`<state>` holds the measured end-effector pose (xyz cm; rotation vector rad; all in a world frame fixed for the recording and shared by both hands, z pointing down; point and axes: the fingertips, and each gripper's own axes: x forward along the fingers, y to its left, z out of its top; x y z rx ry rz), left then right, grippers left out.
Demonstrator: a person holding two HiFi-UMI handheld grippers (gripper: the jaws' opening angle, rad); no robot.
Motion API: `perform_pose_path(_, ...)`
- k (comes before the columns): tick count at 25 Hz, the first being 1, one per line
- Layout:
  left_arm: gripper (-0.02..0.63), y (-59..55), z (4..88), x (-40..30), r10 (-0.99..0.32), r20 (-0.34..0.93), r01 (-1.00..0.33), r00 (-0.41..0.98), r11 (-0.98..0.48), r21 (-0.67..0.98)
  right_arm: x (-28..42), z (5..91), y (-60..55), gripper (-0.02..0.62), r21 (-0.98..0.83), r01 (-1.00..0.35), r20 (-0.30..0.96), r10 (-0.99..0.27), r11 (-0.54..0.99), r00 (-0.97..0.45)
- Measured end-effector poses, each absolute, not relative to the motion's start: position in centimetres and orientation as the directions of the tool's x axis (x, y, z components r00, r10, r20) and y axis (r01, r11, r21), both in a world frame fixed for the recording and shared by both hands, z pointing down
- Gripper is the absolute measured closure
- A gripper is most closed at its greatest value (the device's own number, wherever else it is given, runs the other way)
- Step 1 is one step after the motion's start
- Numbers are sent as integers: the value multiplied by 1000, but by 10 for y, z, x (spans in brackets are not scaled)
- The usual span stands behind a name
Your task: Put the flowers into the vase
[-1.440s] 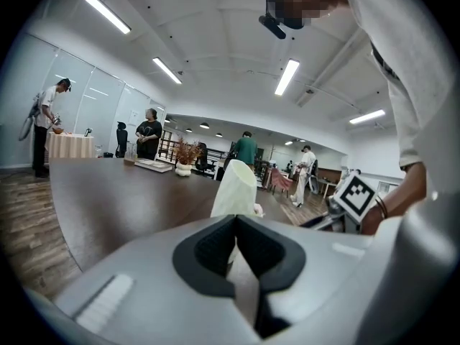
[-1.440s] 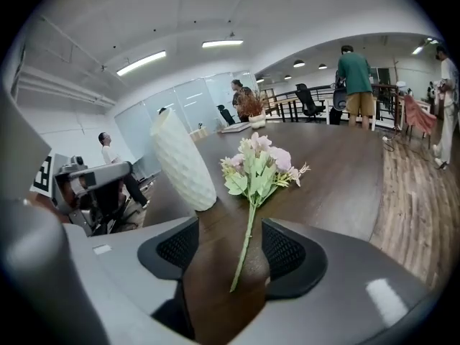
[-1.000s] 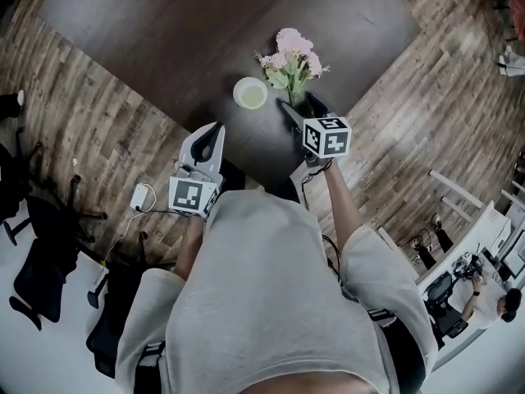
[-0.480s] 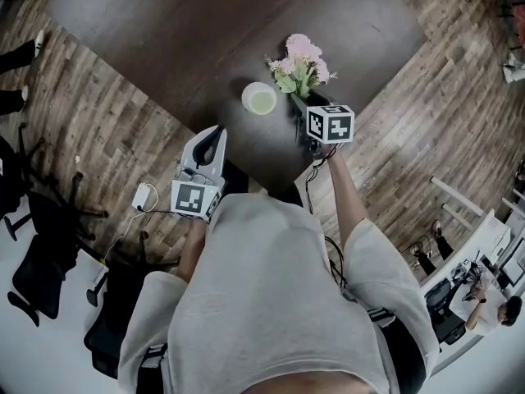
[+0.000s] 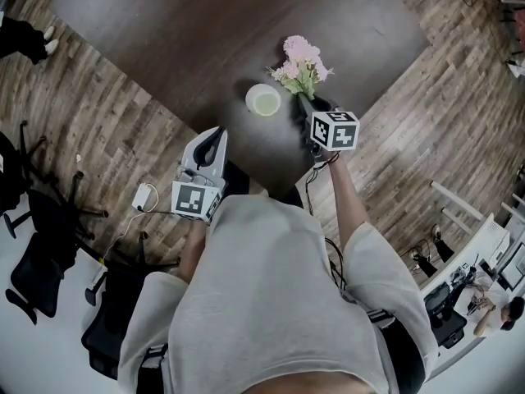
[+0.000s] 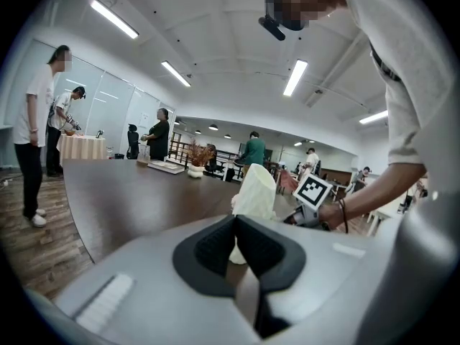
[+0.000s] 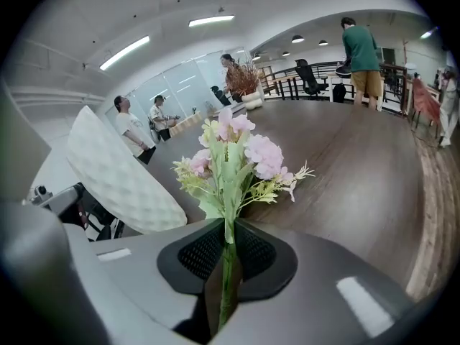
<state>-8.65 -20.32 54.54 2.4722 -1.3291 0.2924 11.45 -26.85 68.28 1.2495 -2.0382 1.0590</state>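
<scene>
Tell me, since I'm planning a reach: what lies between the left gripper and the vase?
Only bare dark tabletop lies between left gripper and vase, as the head view shows.

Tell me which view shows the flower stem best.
Right gripper view: the stem runs between the right gripper's jaws, which have just been closing on it. Head view shows mostly the blooms; left gripper view, no stem.
</scene>
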Motion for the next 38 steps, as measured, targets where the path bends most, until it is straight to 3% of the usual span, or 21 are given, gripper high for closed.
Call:
perform_pose_path(8, 595, -193, 540, -81, -771, 315, -832, 554, -526, 176, 116, 642, -277, 558, -381, -882, 630, -621, 276, -466)
perform_pose_path(22, 575, -206, 547, -58, -746, 281, -793, 604, -597, 120, 104, 583, -287, 558, -407, -847, 485, -705, 341, -517)
perform_pose_path(27, 578, -208, 546, -60, -749, 270, -793, 605, -597, 122, 86, 476, -305, 558, -396, -791, 185, -804, 466, -566)
perform_pose_path(32, 583, -195, 556, -86, -760, 262, -802, 595, -583, 129, 38, 369, -301, 557, -318, -720, -108, -778, 617, -619)
perform_pose_path(38, 589, -192, 557, -90, -773, 269, -816, 575, -564, 124, 12, 341, -298, 555, -299, -651, -230, -714, 698, -661)
